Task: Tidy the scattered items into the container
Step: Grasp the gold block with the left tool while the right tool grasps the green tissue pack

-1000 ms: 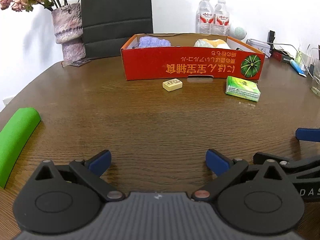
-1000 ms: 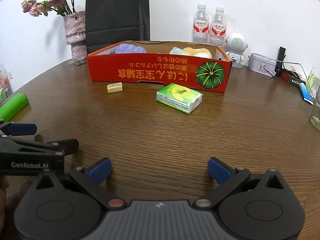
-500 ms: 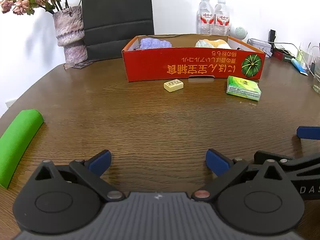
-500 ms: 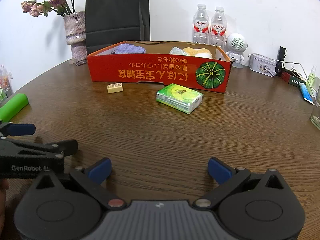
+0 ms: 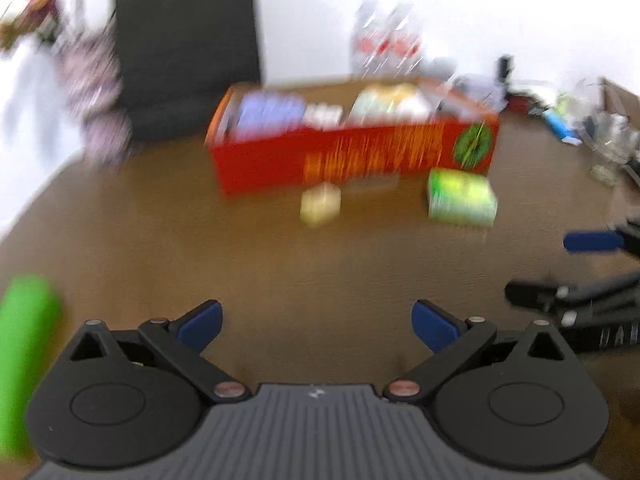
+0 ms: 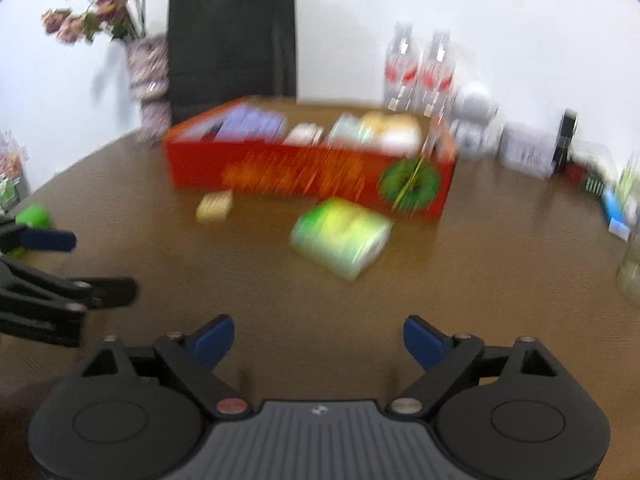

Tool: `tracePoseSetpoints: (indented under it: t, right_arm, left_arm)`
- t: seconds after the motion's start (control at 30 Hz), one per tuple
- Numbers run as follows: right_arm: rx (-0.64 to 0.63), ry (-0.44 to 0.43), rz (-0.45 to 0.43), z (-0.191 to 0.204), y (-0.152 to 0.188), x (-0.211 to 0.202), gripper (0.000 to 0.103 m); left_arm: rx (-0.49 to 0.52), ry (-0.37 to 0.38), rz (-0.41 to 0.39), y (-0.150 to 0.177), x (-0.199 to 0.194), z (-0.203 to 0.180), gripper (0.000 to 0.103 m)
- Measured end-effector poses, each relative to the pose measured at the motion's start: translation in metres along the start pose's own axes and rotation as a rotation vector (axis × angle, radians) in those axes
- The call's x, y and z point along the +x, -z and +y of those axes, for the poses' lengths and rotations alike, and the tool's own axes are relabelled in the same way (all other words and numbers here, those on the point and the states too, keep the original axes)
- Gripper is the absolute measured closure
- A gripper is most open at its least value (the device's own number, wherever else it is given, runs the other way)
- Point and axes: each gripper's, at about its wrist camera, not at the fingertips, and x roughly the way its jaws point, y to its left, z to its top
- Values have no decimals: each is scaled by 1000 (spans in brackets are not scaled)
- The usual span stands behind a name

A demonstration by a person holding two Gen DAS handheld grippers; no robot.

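Observation:
A red cardboard box (image 5: pixel 352 156) (image 6: pixel 308 174) stands on the brown table and holds several items. A small cream block (image 5: pixel 320 203) (image 6: pixel 215 206) and a green tissue pack (image 5: pixel 460 202) (image 6: pixel 340 240) lie in front of it. A green roll (image 5: pixel 24 344) (image 6: pixel 34 216) lies at the left. My left gripper (image 5: pixel 316 324) is open and empty above the table. My right gripper (image 6: pixel 318 338) is open and empty, short of the tissue pack. Both views are blurred.
A vase of flowers (image 6: pixel 146 76), a black paper bag (image 6: pixel 232 44) and two water bottles (image 6: pixel 420 68) stand behind the box. Small gadgets and clutter (image 6: pixel 528 148) sit at the back right. A glass (image 6: pixel 632 272) stands at the right edge.
Both grippers have risen and moved forward toward the box, so its inside shows more. Both views have become motion-blurred. Nothing on the table has moved.

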Motion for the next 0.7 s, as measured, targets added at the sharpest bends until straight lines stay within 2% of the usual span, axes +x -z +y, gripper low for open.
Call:
tracePoseSetpoints:
  t: [0.07,0.1,0.13,0.17,0.23,0.3,0.37,0.4,0.43,0.47,0.5,0.6,0.7]
  right_arm:
    - [-66,-24,-24,-11,-25,14,11]
    - [-99,-35,-21,-16,-36,25,11]
    - [-118,-48,-9,-19,-45,34,11]
    - [-139,-74,21,-23,-53,47,11]
    - [-167,-124,62,-26,-60,62,11]
    - [-190,-137,73,-25,-63,73,11]
    - [-204,-141,77,-24,-64,84,12]
    - [-199,-147,81,-25,-63,88,13]
    - [-183,-152,91,-26,-61,92,15]
    - [-171,-157,100,-27,-58,95,21]
    - [-158,-162,106,-30,-56,98,28]
    - [-89,-170,71,-35,-46,97,34]
    - [-90,-151,40,-32,-40,91,43]
  left_arm:
    - [97,115,5,-23,23,9,3]
    - [127,144,8,-33,38,13,4]
    - [148,152,5,-41,53,17,13]
    - [156,156,8,-48,64,20,24]
    - [152,200,26,-58,83,27,30]
    - [153,256,38,-64,95,29,30]
    - [188,260,48,-64,103,27,32]
    - [208,257,60,-62,107,25,36]
    - [217,255,70,-60,110,24,49]
    - [213,260,77,-58,113,25,54]
    - [201,275,72,-55,113,27,55]
    - [188,300,47,-49,111,31,55]
    - [185,304,58,-50,109,31,58]
